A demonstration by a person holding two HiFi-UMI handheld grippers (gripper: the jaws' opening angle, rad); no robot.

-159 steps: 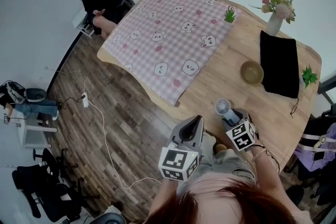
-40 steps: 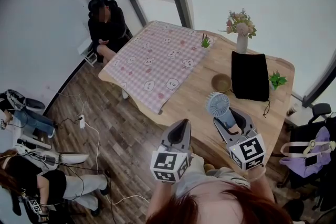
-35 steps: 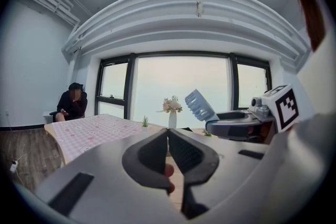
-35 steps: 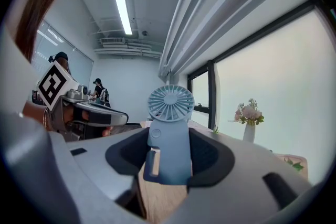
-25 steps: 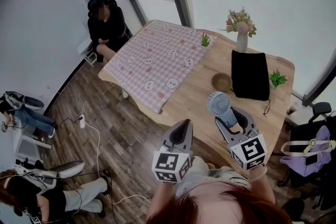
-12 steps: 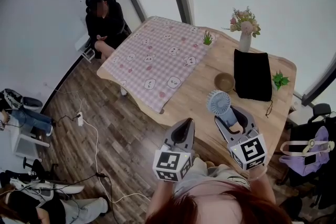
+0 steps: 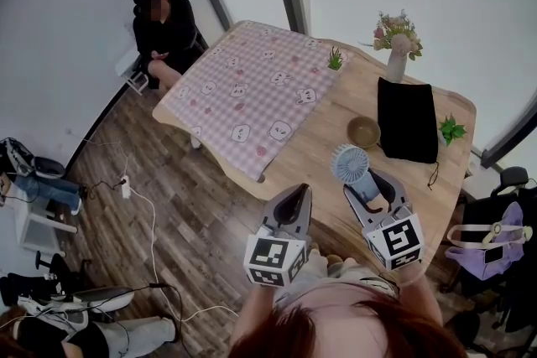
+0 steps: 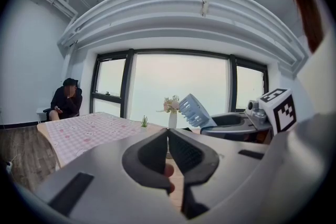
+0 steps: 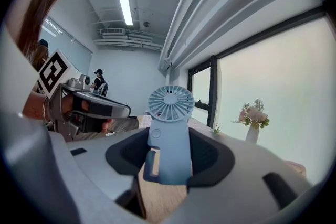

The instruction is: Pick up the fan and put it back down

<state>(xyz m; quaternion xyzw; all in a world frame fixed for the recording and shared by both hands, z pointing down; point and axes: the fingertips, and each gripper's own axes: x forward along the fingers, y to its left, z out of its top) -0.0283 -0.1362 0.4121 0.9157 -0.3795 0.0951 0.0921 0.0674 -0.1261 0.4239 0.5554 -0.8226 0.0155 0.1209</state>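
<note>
A small light-blue handheld fan (image 7: 351, 166) is held up in the air above the near edge of the wooden table (image 7: 403, 180). My right gripper (image 7: 367, 192) is shut on its handle, and the round grille (image 9: 170, 104) stands above the jaws in the right gripper view. The fan's head (image 8: 196, 112) also shows at the right of the left gripper view. My left gripper (image 7: 289, 207) hangs beside it over the floor, shut with nothing between its jaws.
On the table lie a pink checked cloth (image 7: 252, 92), a wooden bowl (image 7: 363, 131), a black pouch (image 7: 405, 118), a vase of flowers (image 7: 395, 54) and two small green plants (image 7: 452, 130). A person in black (image 7: 163, 25) sits at the far end. Cables (image 7: 159, 222) lie on the floor.
Since 6.4 s ago the fan has been lifted off the table in my right gripper. Over the last second both grippers have stayed almost still; the view has shifted slightly.
</note>
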